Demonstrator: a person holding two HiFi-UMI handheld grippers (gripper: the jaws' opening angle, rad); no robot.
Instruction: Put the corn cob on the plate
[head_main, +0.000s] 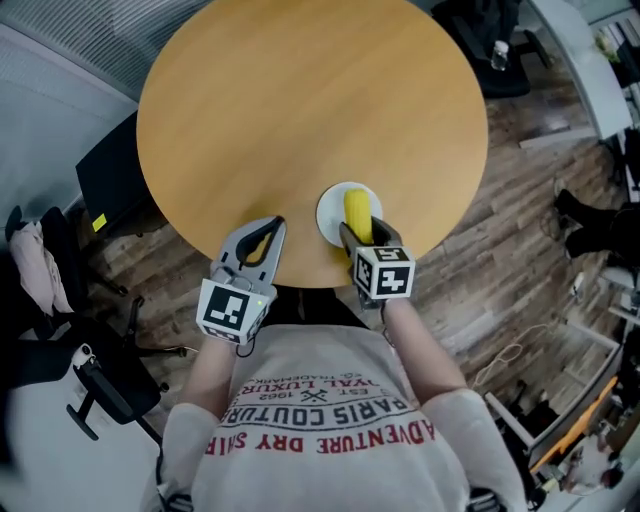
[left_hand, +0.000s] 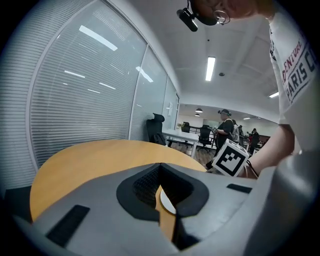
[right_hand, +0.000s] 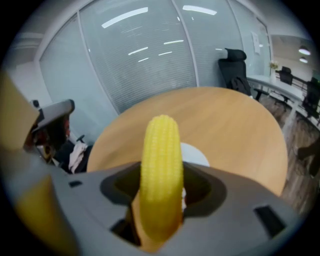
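A yellow corn cob (head_main: 357, 211) lies lengthwise between the jaws of my right gripper (head_main: 365, 233), which is shut on it. The cob hangs over a small white plate (head_main: 328, 213) near the front edge of the round wooden table (head_main: 300, 100). The right gripper view has the cob (right_hand: 161, 165) standing up out of the jaws, with the plate (right_hand: 198, 155) just behind it. My left gripper (head_main: 277, 224) rests at the table's front edge, left of the plate, shut on nothing. Through its narrow slit, the left gripper view shows a sliver of the plate (left_hand: 165, 201).
An office chair (head_main: 100, 385) and a dark cabinet (head_main: 112, 180) stand left of the table on the wood floor. More chairs and cables sit to the right (head_main: 590, 225). People and desks (left_hand: 225, 131) are far behind in the office. A glass wall with blinds (left_hand: 90, 90) flanks the table.
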